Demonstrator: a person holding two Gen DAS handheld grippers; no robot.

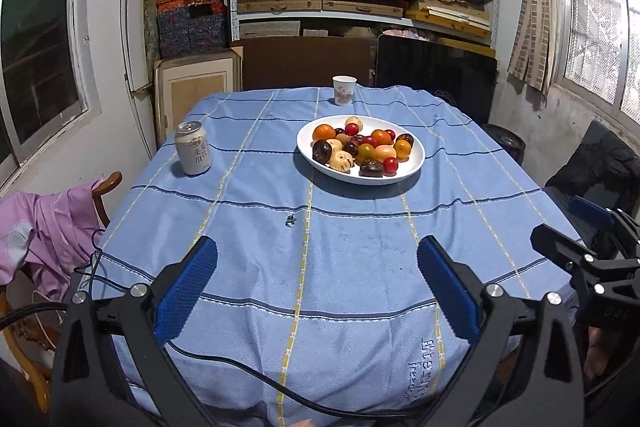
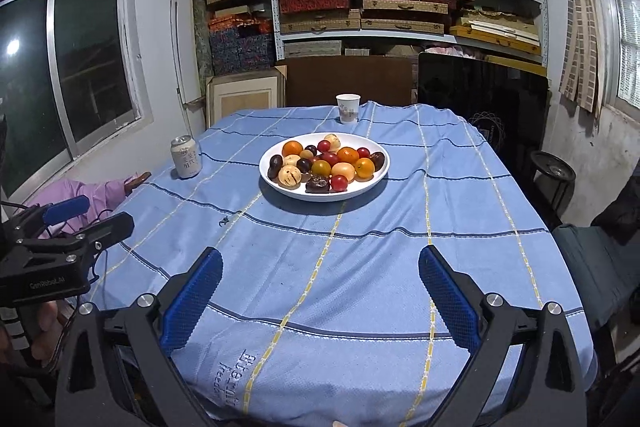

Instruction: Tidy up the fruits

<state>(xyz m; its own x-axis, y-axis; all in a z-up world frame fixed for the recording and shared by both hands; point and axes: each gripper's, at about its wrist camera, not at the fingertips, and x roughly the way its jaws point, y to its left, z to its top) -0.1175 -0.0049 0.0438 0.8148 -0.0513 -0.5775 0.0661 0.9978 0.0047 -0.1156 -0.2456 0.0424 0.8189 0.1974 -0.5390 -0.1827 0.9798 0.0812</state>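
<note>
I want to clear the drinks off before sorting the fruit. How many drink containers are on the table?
2. A can stands near the table's left edge, left of the fruit plate. A paper cup stands at the far edge, behind the plate. None seems hidden.

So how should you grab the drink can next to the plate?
Grip the can around the middle of its round side wall, coming in level from the near side. It stands upright and alone on the blue tablecloth, clear of the fruit plate, so both sides look free. The left gripper is probably the better pick: its jaws are wide open and the can sits on its side.
</note>
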